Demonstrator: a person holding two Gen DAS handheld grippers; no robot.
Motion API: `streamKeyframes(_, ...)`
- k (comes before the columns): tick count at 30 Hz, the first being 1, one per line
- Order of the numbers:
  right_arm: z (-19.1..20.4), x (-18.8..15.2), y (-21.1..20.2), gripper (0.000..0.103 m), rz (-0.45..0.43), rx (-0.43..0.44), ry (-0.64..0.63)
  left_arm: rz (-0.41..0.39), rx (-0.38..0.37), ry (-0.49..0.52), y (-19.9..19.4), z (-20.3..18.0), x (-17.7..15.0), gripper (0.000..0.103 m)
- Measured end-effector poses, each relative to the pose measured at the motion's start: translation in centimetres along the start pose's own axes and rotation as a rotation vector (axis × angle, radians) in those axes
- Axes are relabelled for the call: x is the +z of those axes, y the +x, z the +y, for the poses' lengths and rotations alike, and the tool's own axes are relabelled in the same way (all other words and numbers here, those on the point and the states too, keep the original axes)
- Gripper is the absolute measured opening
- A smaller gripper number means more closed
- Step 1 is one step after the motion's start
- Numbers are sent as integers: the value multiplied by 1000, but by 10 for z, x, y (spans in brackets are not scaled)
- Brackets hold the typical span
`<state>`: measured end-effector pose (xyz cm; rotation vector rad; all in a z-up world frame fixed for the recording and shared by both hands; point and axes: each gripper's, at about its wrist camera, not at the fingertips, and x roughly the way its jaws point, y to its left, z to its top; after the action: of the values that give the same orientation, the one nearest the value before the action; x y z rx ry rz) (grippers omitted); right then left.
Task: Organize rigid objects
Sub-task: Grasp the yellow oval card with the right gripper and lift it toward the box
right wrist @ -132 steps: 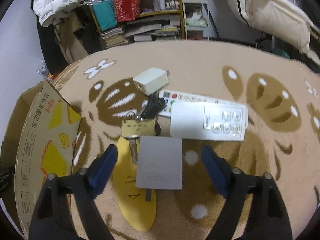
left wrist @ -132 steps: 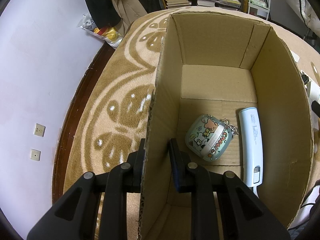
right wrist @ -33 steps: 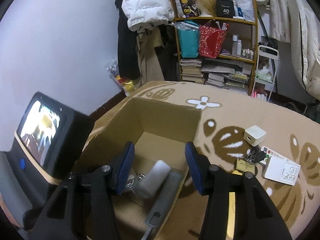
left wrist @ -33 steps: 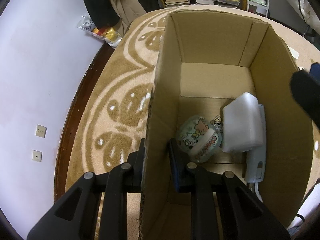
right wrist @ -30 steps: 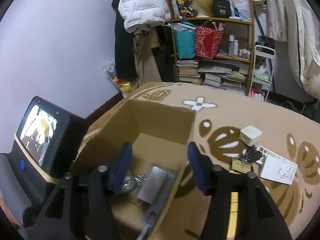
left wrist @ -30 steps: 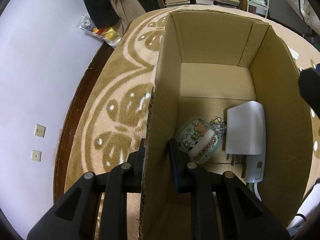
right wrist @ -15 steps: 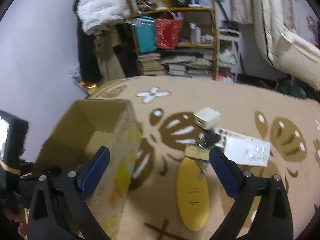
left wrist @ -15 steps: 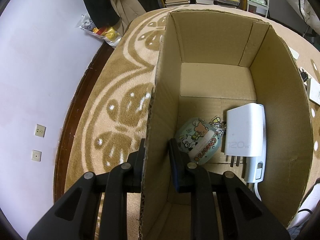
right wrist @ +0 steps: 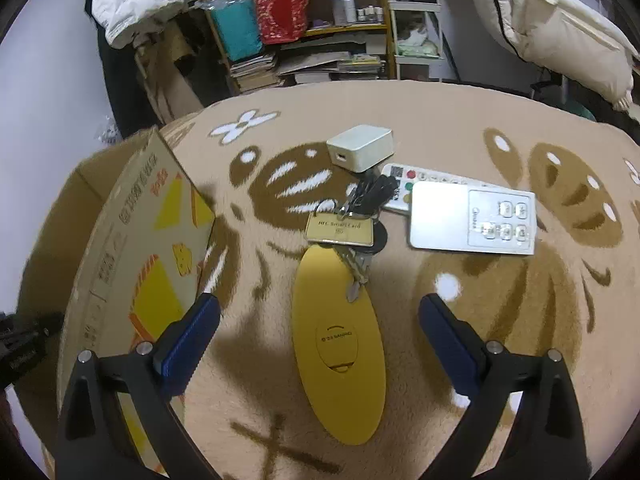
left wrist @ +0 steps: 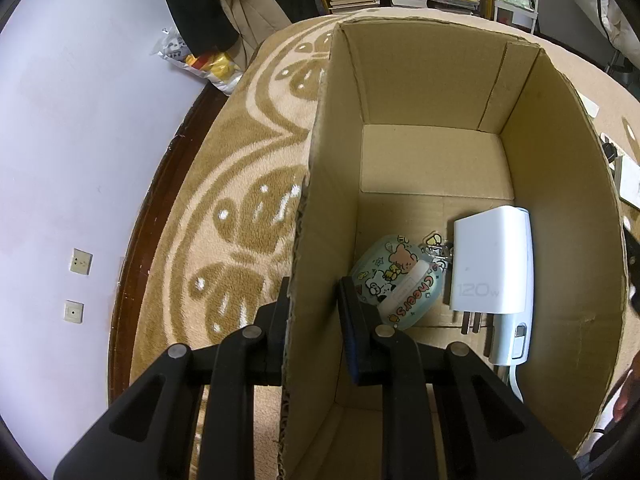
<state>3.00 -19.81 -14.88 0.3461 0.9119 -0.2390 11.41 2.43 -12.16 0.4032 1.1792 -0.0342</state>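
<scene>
The left gripper (left wrist: pixel 313 320) is clamped on the left wall of the open cardboard box (left wrist: pixel 560 200), one finger outside on the rug side, the other inside. Just ahead and to the right of its inner finger, on the box floor, lies a rounded pale-green case with cartoon stickers (left wrist: pixel 396 280), its keyring charms touching a white 120W charger (left wrist: pixel 494 260) further right, prongs pointing back toward the gripper. The charger lies on top of a pale blue slim device (left wrist: pixel 516 336) along the right wall.

The right gripper (right wrist: pixel 319 334) is spread wide with nothing between its blue pads, hovering above a beige rug with a brown pattern (right wrist: pixel 460 120). Between the fingers and reaching forward lies a yellow oval object (right wrist: pixel 336 344). Ahead of it sits a bunch of keys with a gold smart card tag (right wrist: pixel 340 230); ahead and right is a white remote with square buttons (right wrist: pixel 472 218), overlapping a longer white remote with coloured buttons (right wrist: pixel 400 174). Furthest forward is a small white cube charger (right wrist: pixel 360 148). The box's printed outer side stands to the left of the left finger.

Beyond the rug are a cluttered bookshelf (right wrist: pixel 304 40), hanging clothes and pale bedding (right wrist: pixel 560 20); the left view shows a lilac wall with sockets (left wrist: pixel 80 262).
</scene>
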Motion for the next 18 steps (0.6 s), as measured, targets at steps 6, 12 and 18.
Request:
streamKeyframes(6,-1,-8,16,103,50,-30,2,4,-2,1,1,0,-1,20)
streamKeyframes(12,-10,-14,28,86,109,-43,38,5,-2,1,1,0,-2,20)
streamKeyframes(18,-8,-18,31,71,118,-49,10,4,-2,1,1,0,-2,20)
